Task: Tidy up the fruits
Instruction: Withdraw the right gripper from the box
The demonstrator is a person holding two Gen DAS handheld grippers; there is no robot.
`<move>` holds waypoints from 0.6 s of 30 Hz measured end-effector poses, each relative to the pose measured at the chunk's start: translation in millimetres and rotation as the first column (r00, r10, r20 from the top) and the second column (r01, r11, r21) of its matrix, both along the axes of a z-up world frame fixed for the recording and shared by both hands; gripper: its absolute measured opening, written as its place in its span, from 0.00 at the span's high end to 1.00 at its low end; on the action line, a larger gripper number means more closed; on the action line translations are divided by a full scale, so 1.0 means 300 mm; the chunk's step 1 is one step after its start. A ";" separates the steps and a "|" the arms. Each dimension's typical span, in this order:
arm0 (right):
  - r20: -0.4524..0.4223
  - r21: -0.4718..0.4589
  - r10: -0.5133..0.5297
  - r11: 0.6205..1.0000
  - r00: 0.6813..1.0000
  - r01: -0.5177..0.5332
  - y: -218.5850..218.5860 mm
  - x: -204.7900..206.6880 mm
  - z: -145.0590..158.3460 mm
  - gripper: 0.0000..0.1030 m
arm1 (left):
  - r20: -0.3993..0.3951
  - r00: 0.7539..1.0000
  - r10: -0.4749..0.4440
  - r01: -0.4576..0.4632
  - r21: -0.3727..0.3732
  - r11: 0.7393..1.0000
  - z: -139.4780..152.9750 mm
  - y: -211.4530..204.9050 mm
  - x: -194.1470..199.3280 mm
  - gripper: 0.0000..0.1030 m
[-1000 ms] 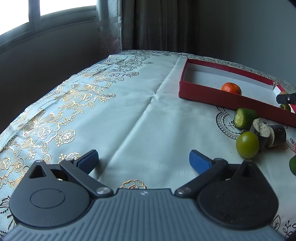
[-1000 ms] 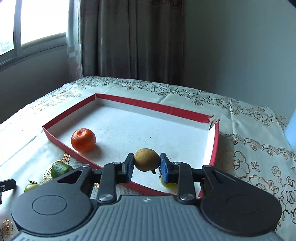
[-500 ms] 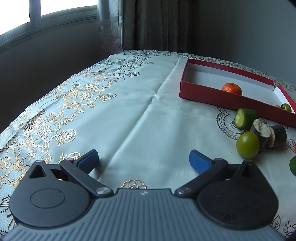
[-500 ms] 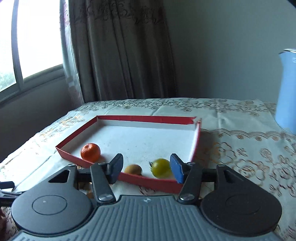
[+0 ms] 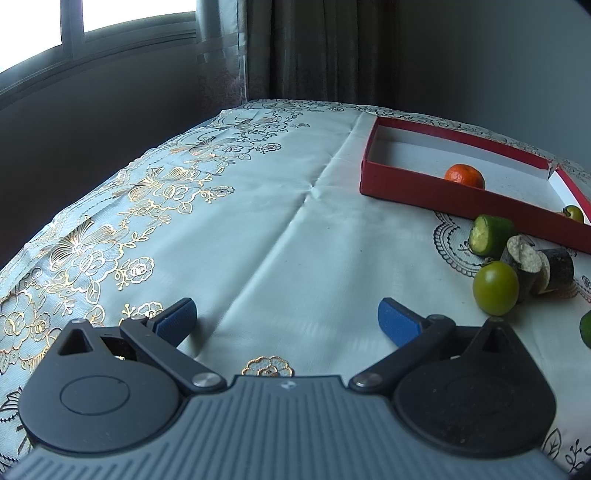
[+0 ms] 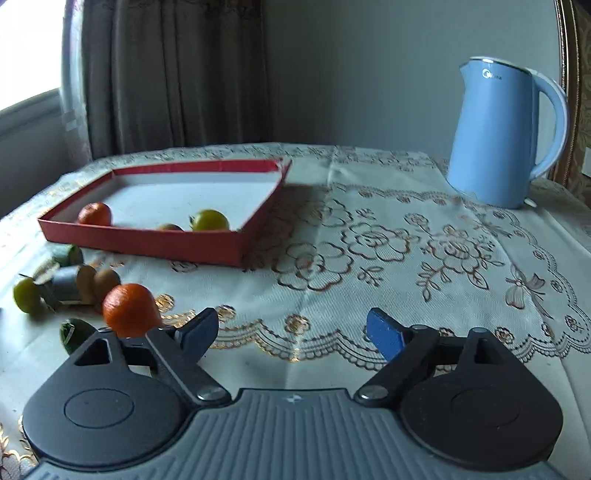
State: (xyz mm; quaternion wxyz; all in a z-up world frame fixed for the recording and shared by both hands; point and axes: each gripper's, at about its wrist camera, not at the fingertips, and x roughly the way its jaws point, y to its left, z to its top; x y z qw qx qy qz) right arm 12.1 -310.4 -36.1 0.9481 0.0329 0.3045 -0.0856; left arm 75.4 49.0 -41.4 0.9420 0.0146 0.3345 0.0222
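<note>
With both the right tool [image 6: 291, 332] and left tool [image 5: 286, 319] spread wide and empty, the loose orange [image 6: 131, 309] on the bench beside the red box [image 6: 147, 242] looks light, firm and roll-prone, best pinched across its middle.

I see a table under a pale tablecloth [image 5: 280, 221] with gold floral embroidery, pushed near a grey wall [image 6: 362, 74]. Dark brown curtains [image 6: 177, 74] hang behind it. 1 window [image 5: 129, 18] on the left lets in bright daylight. A light blue kettle [image 6: 498, 133] stands at the far right.
</note>
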 end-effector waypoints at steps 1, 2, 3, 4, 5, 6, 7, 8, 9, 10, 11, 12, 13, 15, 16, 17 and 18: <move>-0.012 0.006 -0.005 1.000 1.000 0.005 -0.004 0.003 -0.004 0.14 | -0.001 1.000 0.000 0.000 -0.001 1.000 0.000 0.000 0.000 0.00; -0.032 0.016 -0.008 1.000 0.999 0.008 -0.008 0.009 -0.009 0.13 | -0.001 1.000 0.001 -0.001 -0.002 1.000 0.001 0.001 0.000 0.00; -0.057 0.022 -0.017 1.000 0.998 0.019 -0.010 0.018 -0.016 0.12 | -0.002 1.000 0.001 -0.001 -0.003 1.000 0.001 0.001 0.000 0.00; -0.077 0.024 -0.028 0.999 0.997 0.030 -0.014 0.026 -0.022 0.09 | -0.002 1.000 0.001 -0.001 -0.003 1.000 0.001 0.001 0.000 0.00; -0.080 0.027 -0.020 0.999 0.997 0.022 -0.013 0.026 -0.023 0.06 | -0.002 1.000 0.001 -0.001 -0.003 1.000 0.001 0.001 0.000 0.00; -0.091 0.024 -0.018 0.999 0.996 0.021 -0.011 0.030 -0.026 0.03 | -0.001 1.000 0.001 -0.001 -0.002 1.000 0.001 0.001 0.000 0.00; -0.099 0.016 -0.015 1.000 0.995 0.017 -0.006 0.032 -0.028 0.02 | -0.001 1.000 0.001 -0.001 -0.001 1.000 0.002 0.001 0.000 0.00; -0.101 0.008 -0.019 1.000 0.995 0.020 -0.003 0.034 -0.029 0.00 | 0.001 1.000 0.000 0.000 0.002 1.000 0.002 0.000 -0.001 0.00; -0.104 0.009 -0.025 1.000 0.994 0.027 -0.005 0.035 -0.030 0.00 | 0.002 1.000 0.000 0.000 0.006 1.000 0.002 -0.002 -0.002 0.00; -0.104 0.011 -0.026 1.000 0.994 0.027 -0.006 0.033 -0.030 0.00 | 0.005 1.000 0.000 0.000 0.011 1.000 0.002 -0.006 -0.004 0.00; -0.104 0.010 -0.026 1.000 0.994 0.027 -0.005 0.033 -0.030 0.00 | 0.008 1.000 -0.003 0.003 0.018 1.000 0.002 -0.010 -0.006 0.00; -0.104 0.011 -0.025 1.000 0.994 0.027 -0.006 0.033 -0.029 0.00 | 0.013 1.000 -0.009 0.009 0.025 1.000 0.003 -0.014 -0.009 0.00; -0.104 0.011 -0.025 1.000 0.994 0.027 -0.006 0.034 -0.029 0.00 | 0.018 1.000 -0.014 0.013 0.034 0.999 0.004 -0.019 -0.012 0.00; -0.104 0.011 -0.025 1.000 0.994 0.026 -0.006 0.034 -0.029 0.00 | 0.033 0.999 -0.026 0.024 0.063 0.998 0.008 -0.036 -0.023 0.00; -0.104 0.011 -0.025 1.000 0.994 0.026 -0.006 0.034 -0.029 0.00 | 0.044 0.998 -0.035 0.032 0.077 0.996 0.012 -0.048 -0.030 0.00; -0.104 0.011 -0.025 1.000 0.994 0.027 -0.005 0.033 -0.029 0.00 | 0.051 0.998 -0.045 0.040 0.090 0.995 0.017 -0.061 -0.035 0.00; -0.104 0.011 -0.025 1.000 0.994 0.027 -0.006 0.034 -0.029 0.00 | 0.053 0.997 -0.058 0.052 0.096 0.994 0.023 -0.075 -0.038 0.00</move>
